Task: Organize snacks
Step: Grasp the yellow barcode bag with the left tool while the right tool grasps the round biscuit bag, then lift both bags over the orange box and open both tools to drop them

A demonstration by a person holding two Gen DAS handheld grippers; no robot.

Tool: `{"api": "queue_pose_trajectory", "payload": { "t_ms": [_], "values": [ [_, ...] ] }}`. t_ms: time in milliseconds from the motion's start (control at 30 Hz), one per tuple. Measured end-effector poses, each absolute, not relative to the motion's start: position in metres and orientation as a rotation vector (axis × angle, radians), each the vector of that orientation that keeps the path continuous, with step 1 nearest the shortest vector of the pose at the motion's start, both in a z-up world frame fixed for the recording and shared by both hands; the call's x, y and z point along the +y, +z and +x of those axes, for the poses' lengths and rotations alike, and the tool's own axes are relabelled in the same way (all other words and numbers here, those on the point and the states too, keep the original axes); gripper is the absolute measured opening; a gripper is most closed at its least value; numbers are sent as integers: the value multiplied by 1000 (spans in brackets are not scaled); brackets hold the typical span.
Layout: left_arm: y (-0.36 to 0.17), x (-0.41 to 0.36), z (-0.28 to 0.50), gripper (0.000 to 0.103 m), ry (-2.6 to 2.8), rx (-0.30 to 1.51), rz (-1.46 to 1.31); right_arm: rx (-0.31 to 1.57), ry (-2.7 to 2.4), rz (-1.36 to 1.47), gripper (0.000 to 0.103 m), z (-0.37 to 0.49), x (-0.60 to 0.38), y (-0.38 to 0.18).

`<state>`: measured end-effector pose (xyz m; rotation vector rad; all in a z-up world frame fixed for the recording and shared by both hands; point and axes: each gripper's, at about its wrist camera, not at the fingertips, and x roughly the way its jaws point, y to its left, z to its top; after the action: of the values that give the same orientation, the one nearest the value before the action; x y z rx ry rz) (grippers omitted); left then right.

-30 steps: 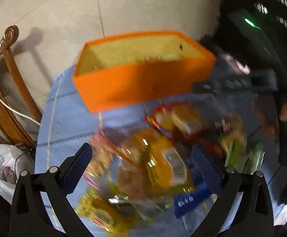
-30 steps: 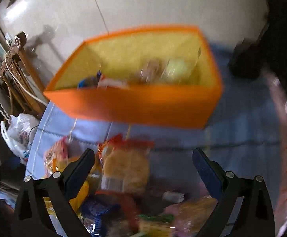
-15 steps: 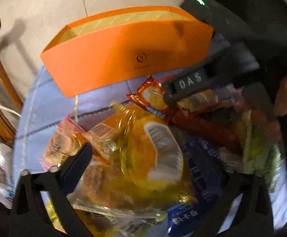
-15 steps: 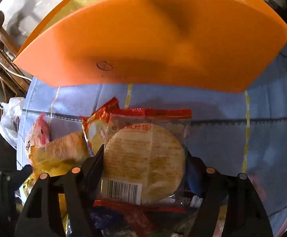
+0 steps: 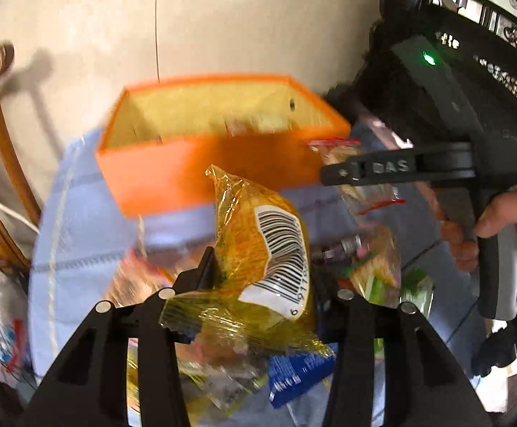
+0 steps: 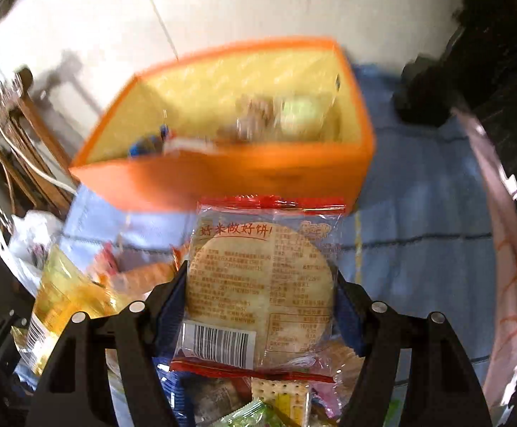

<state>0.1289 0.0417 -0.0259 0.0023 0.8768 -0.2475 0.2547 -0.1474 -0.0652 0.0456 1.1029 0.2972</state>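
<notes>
Two packets lifted: left gripper (image 5: 262,277) closing on yellow packet (image 5: 258,249), right gripper (image 6: 262,295) clamping rice cracker packet (image 6: 258,284). Next, likely carry over orange box (image 6: 222,178), release.

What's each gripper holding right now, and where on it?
Left gripper, jaws closing, pinches the yellow snack bag at its lower sides; right gripper clamps the round cracker packet by both side edges.

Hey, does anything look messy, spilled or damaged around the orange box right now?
Nothing looks damaged. The oddity is the mess: loose snack packets lie heaped on the blue cloth in front of the orange box, which already holds a few. Each gripper has one packet between its fingers: the yellow packet, jaws closing, and the round cracker packet.
</notes>
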Motion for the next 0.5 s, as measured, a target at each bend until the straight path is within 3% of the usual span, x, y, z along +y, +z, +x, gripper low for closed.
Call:
{"api": "queue_pose_trajectory", "payload": {
  "t_ms": [500],
  "values": [
    [61,107,231,45,-69,731,-102,835,253,17,73,307,-170,45]
  ]
}}
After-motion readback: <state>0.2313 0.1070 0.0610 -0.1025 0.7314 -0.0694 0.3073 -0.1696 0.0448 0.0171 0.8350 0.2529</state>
